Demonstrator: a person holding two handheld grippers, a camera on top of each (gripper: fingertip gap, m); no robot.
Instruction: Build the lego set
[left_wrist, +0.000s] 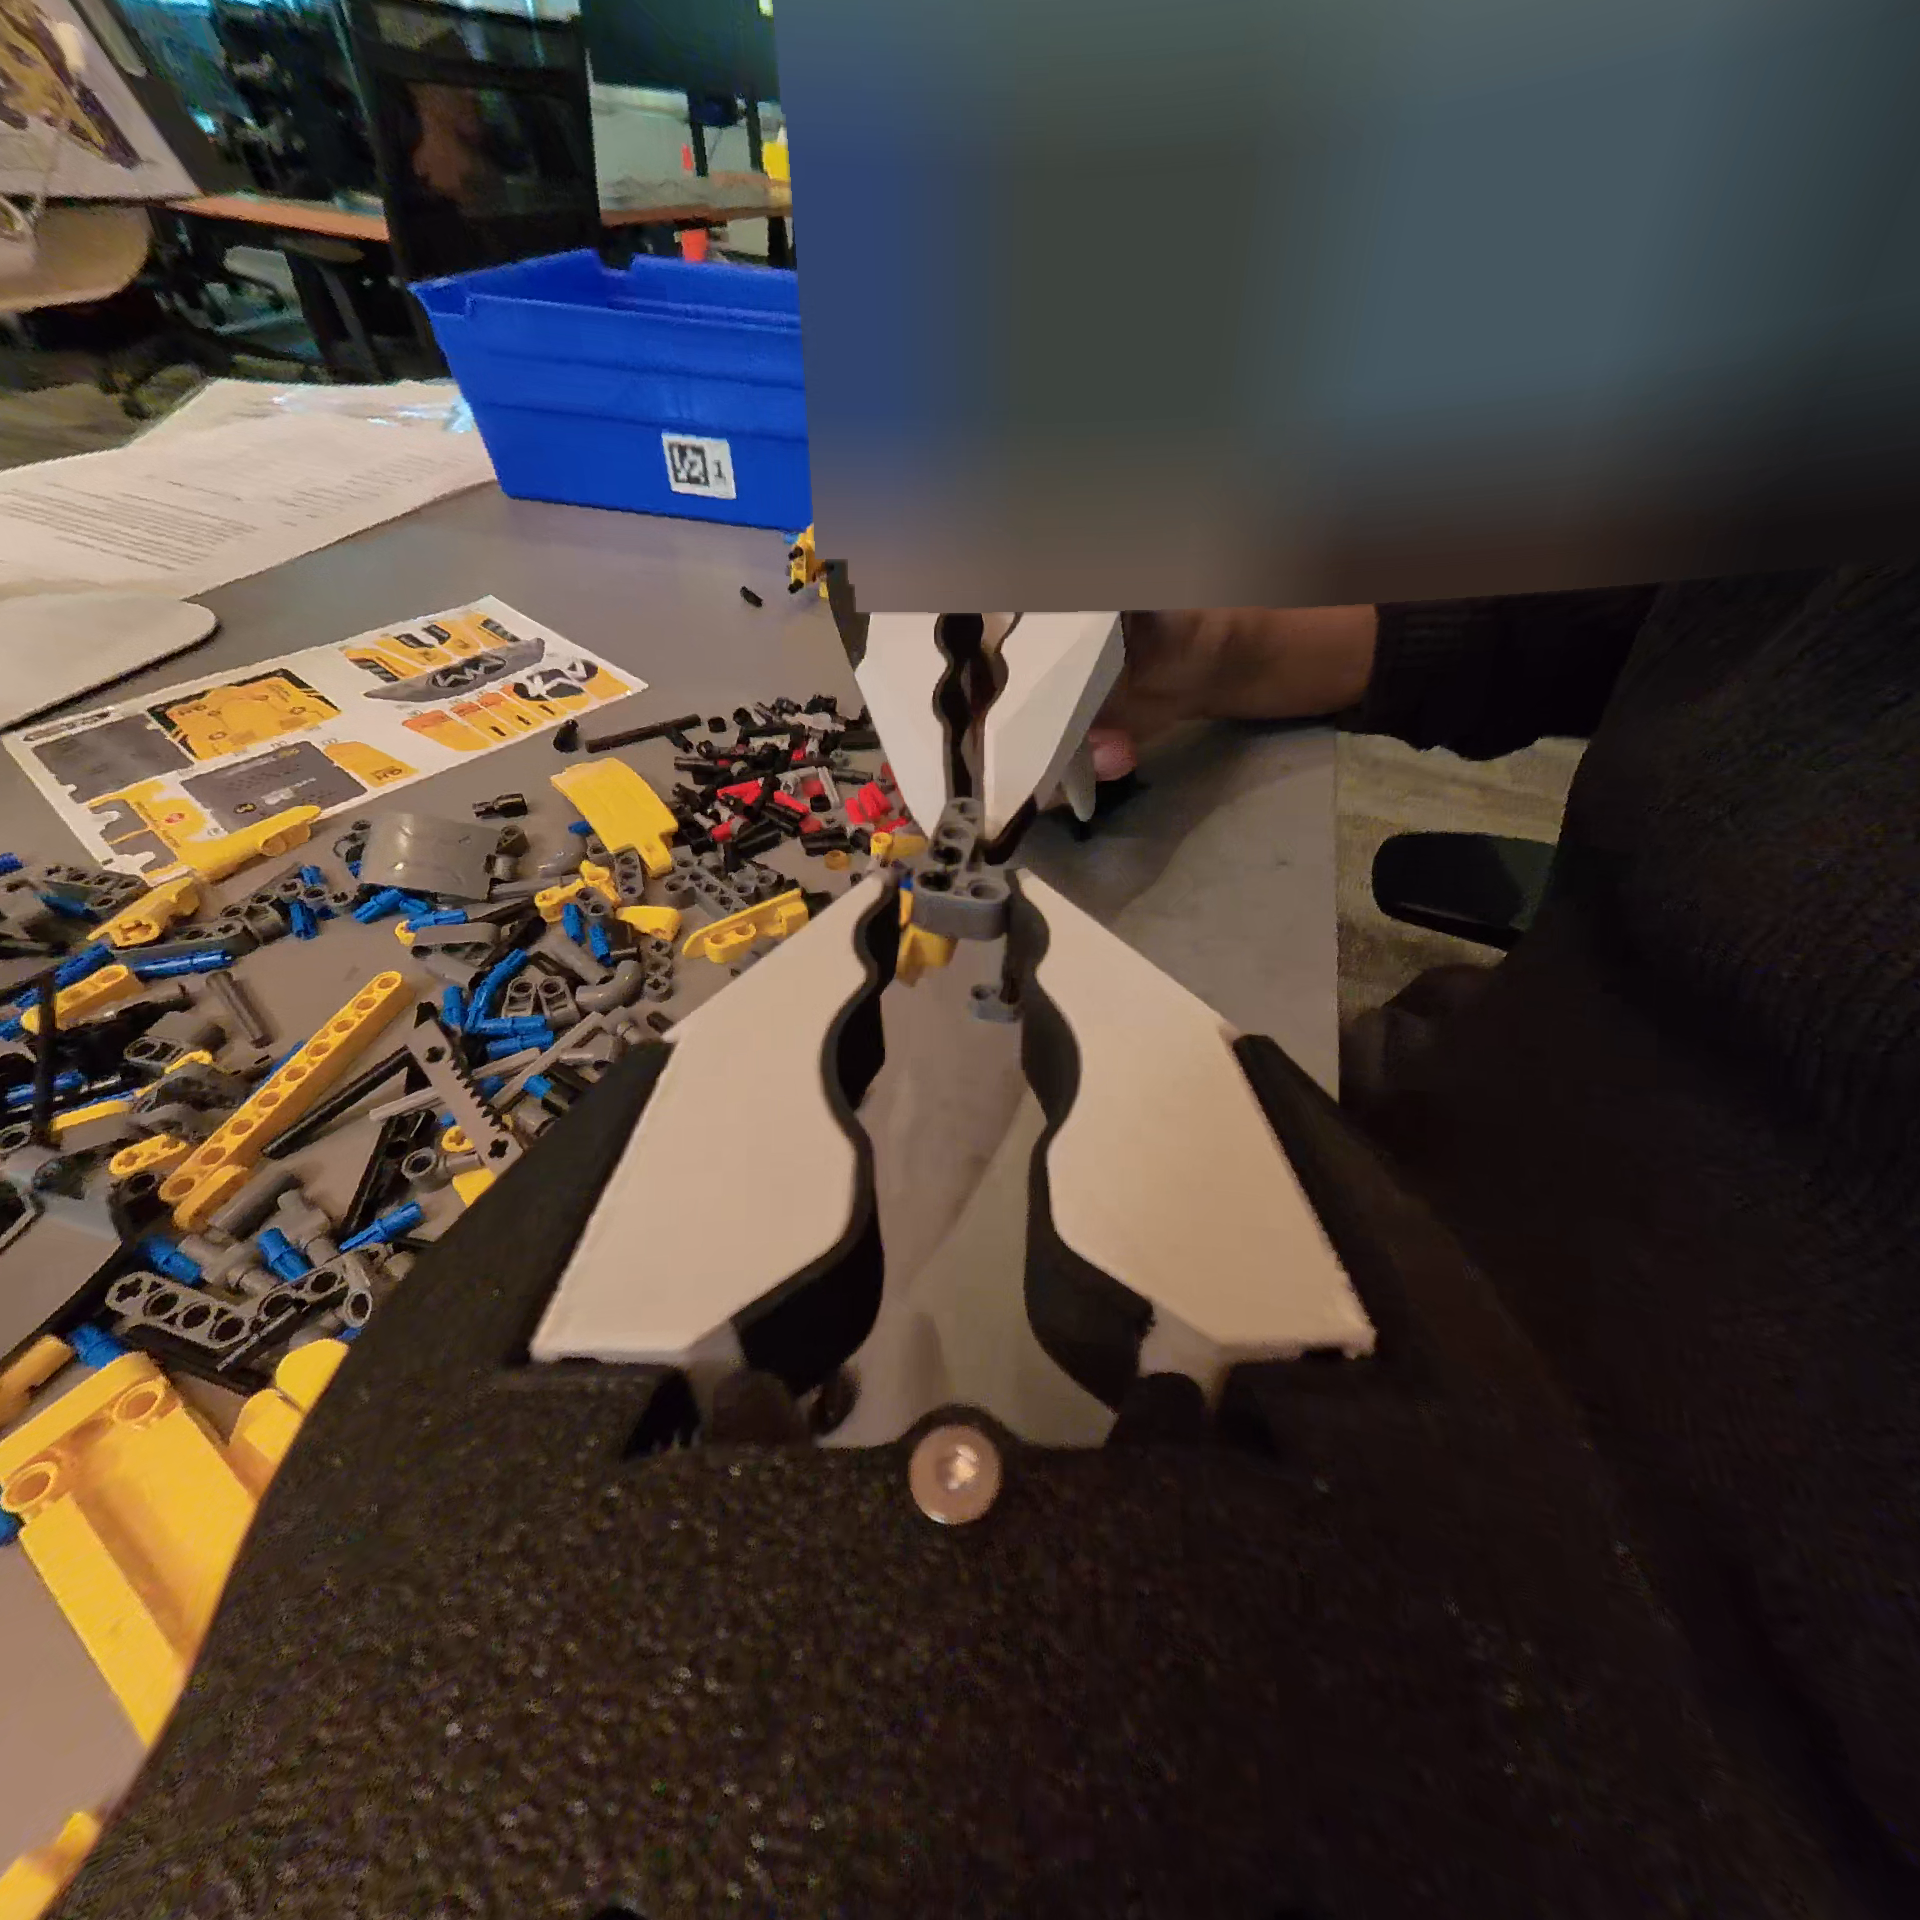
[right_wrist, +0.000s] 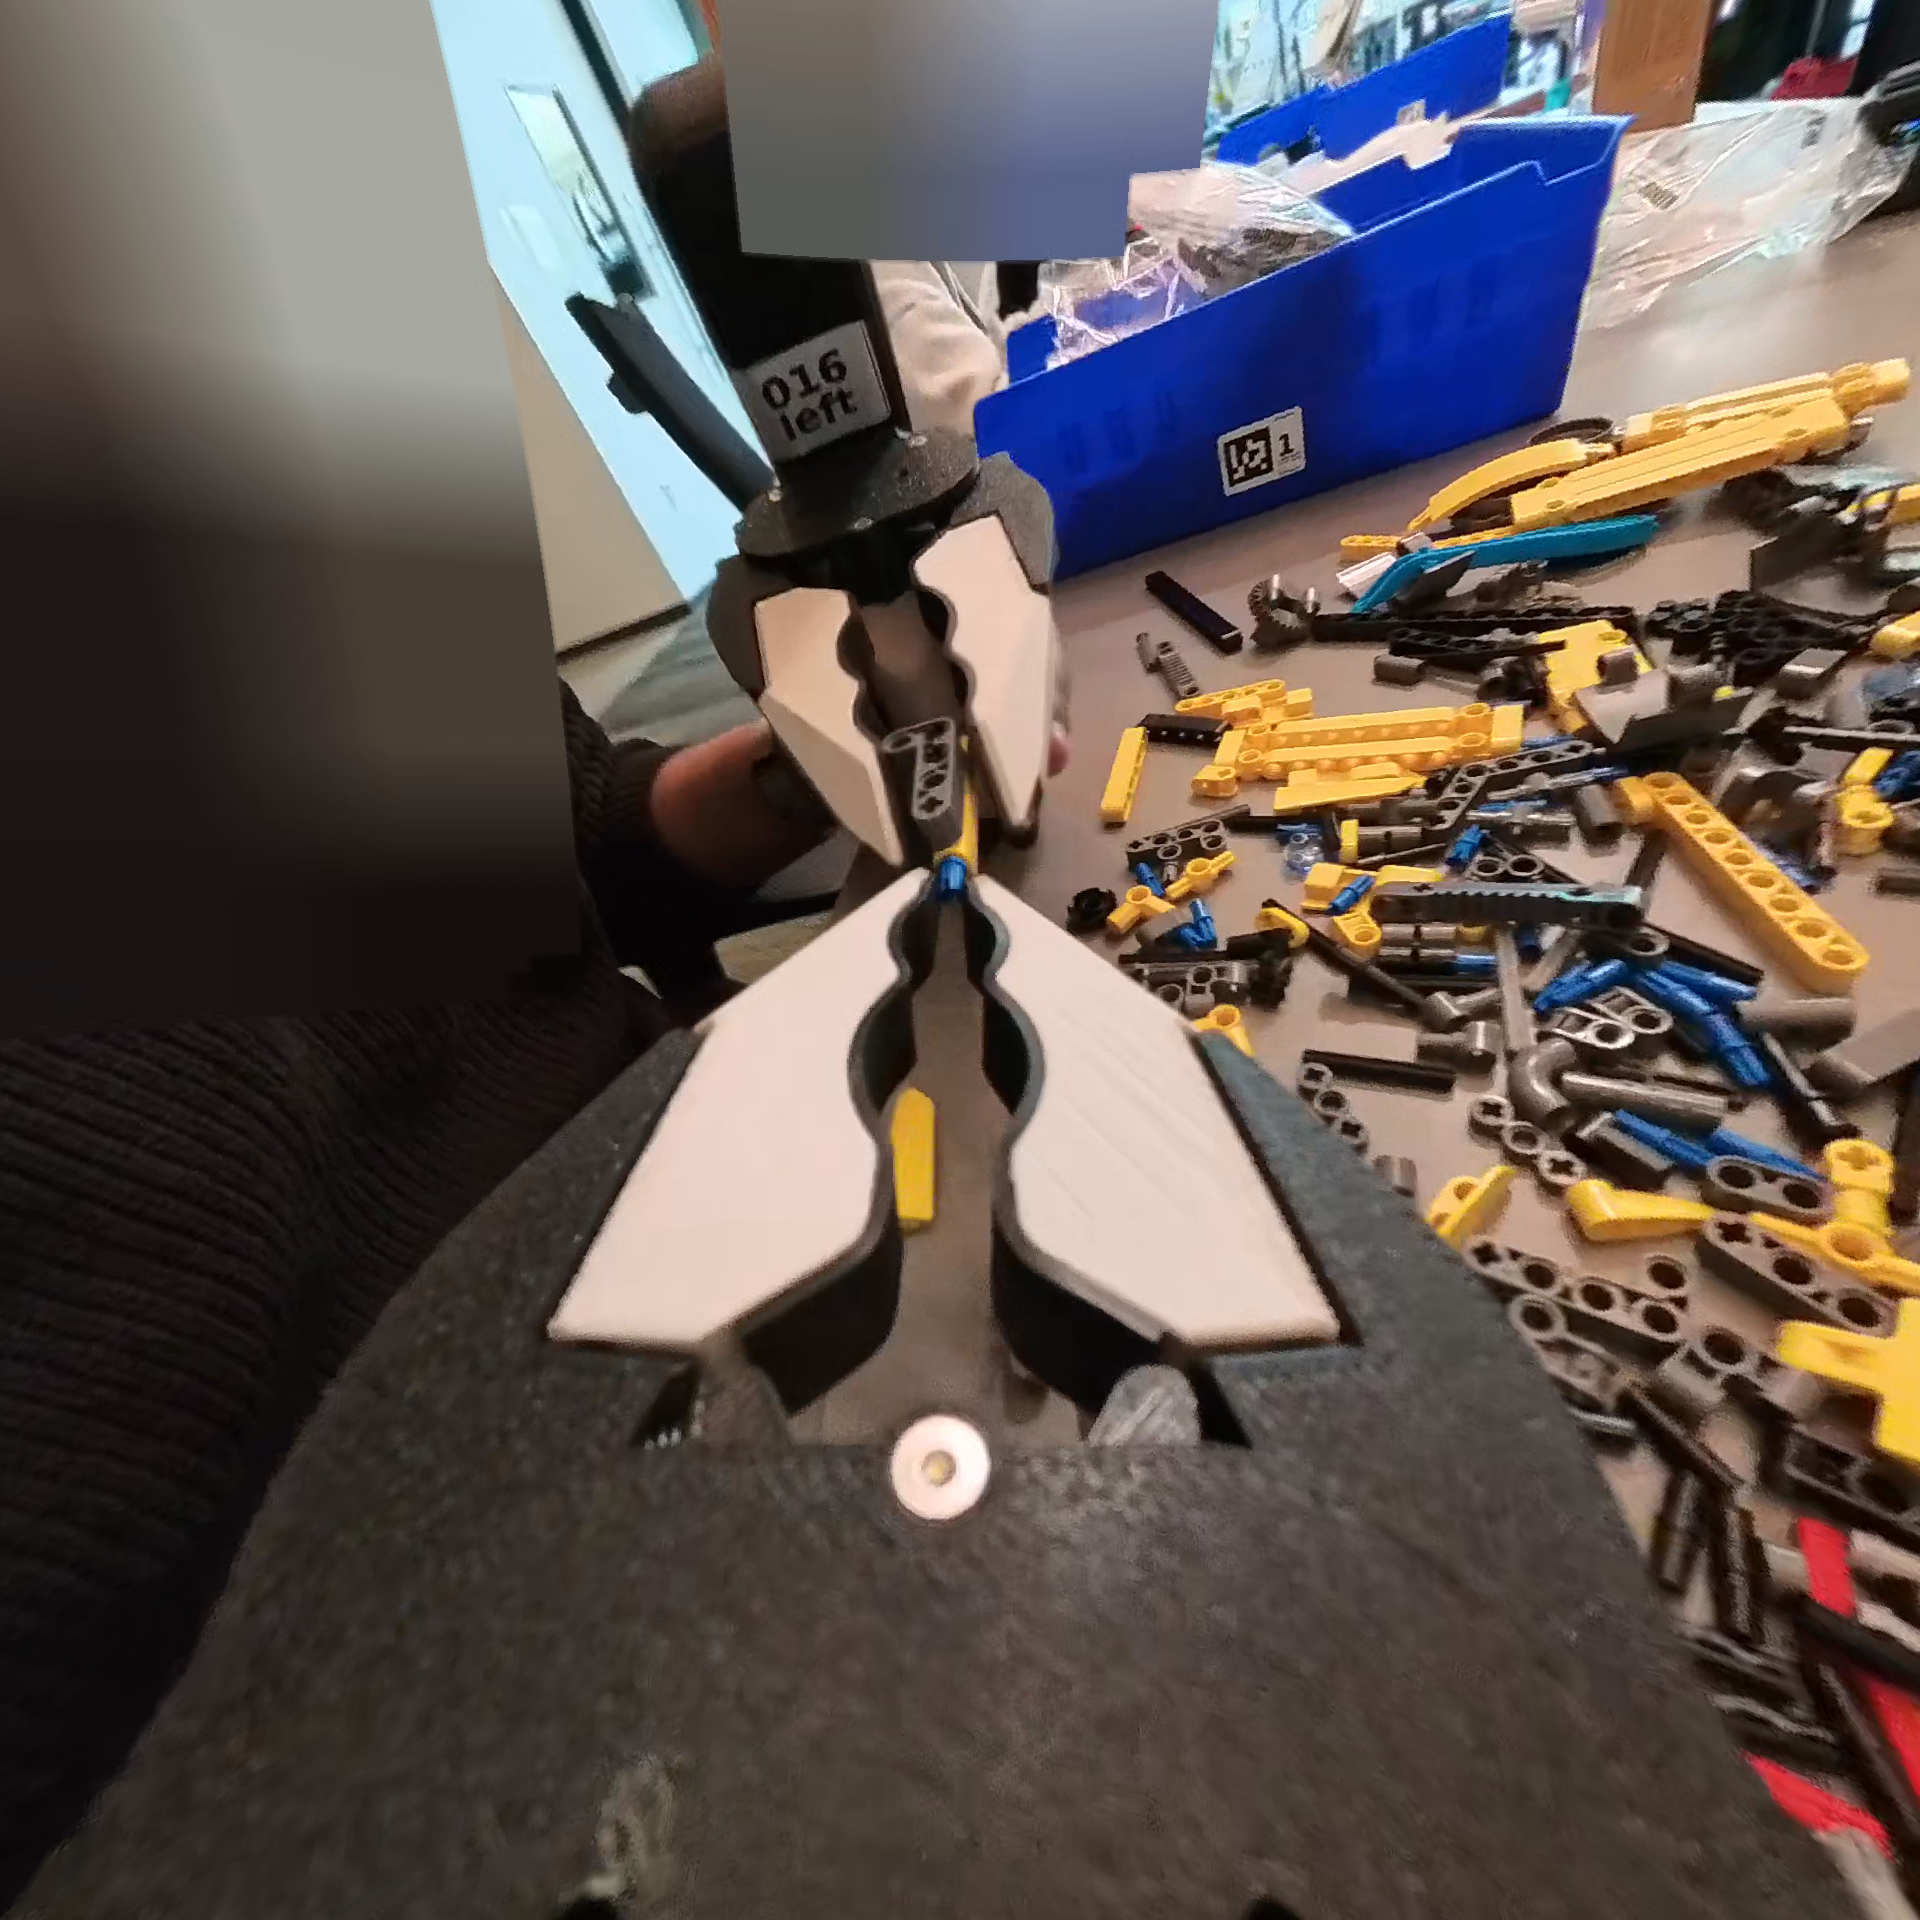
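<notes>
My left gripper (left_wrist: 956, 888) is shut on a small grey holed beam (left_wrist: 958, 883) with a yellow part (left_wrist: 923, 951) hanging under it. My right gripper (left_wrist: 971, 821) comes in from above, tip to tip with it. In the right wrist view my right gripper (right_wrist: 948, 883) is shut on a blue pin (right_wrist: 948, 876). The pin meets the yellow part (right_wrist: 966, 821) at the lower end of the dark grey beam (right_wrist: 920, 774), which the left gripper (right_wrist: 954, 842) holds. Both are held above the near edge of the grey table (left_wrist: 644, 582).
Several loose yellow, blue, grey, black and red pieces (left_wrist: 312, 1039) (right_wrist: 1558, 935) cover the table. A blue bin (left_wrist: 623, 384) (right_wrist: 1299, 343) stands at the back. A sticker sheet (left_wrist: 312, 717), papers (left_wrist: 208, 468), plastic bags (right_wrist: 1714, 187) and a long yellow assembly (right_wrist: 1662, 436) lie nearby. A hand (left_wrist: 1226, 675) holds the right gripper.
</notes>
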